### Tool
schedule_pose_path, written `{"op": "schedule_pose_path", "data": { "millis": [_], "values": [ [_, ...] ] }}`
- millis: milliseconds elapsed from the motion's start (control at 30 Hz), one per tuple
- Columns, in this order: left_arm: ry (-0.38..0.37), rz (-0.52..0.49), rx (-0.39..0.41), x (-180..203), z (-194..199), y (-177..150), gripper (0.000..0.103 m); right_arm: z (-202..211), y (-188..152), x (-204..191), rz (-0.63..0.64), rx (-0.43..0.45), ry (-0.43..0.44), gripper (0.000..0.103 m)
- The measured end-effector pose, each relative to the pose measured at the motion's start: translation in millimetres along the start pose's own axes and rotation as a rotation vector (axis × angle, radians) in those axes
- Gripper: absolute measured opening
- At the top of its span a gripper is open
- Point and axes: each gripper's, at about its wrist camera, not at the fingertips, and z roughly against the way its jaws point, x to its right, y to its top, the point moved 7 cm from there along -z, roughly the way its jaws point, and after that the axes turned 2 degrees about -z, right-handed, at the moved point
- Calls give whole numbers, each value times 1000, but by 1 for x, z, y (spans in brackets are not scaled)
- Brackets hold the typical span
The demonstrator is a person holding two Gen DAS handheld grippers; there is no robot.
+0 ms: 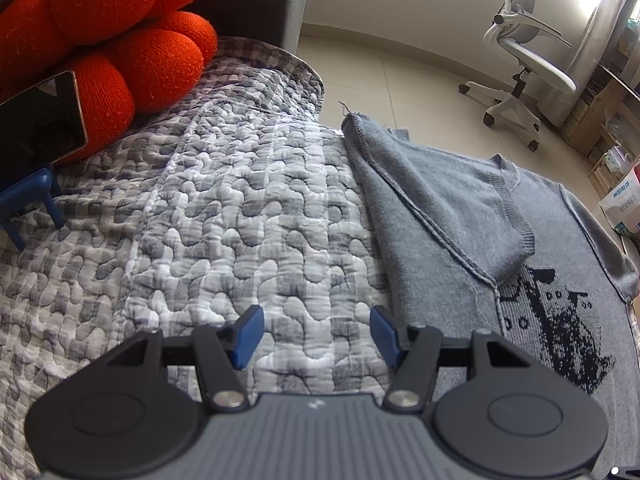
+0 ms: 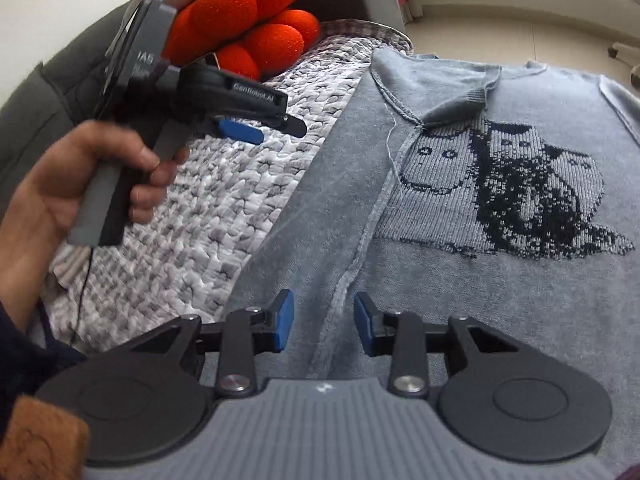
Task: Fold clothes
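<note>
The sweater (image 2: 500, 280) is grey knit with a black cat pattern (image 2: 520, 184), lying flat on a quilt (image 1: 200, 220), one sleeve (image 1: 452, 216) folded across its chest. The right claw (image 2: 324, 324) hovers over its seam, jaws apart, empty. The left claw (image 1: 316, 336) gapes wide above the quilt, holding nothing.

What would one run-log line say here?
left tongs: open, empty | right tongs: open, above sweater | sleeve: folded in
</note>
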Motion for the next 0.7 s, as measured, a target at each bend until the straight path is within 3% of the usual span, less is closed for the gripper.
{"op": "schedule_pose_path", "data": {
  "millis": [33,167,300,433,700],
  "values": [
    [5,-5,-2,1,0,-1,60,-6,-2,0,21,-2,-21,30],
    [22,-32,-5,3,1,-7,60,-12,-5,-5,35,15,-43,5],
    [25,-48,11,6,7,-9,60,7,-3,-2,-19,79,-72,4],
    [19,-56,17,10,9,-9,60,-1,-13,18,-68,36,-117,4],
    [27,-70,3,13,3,-11,60,7,-11,15,-28,77,-125,16]
  ]
}}
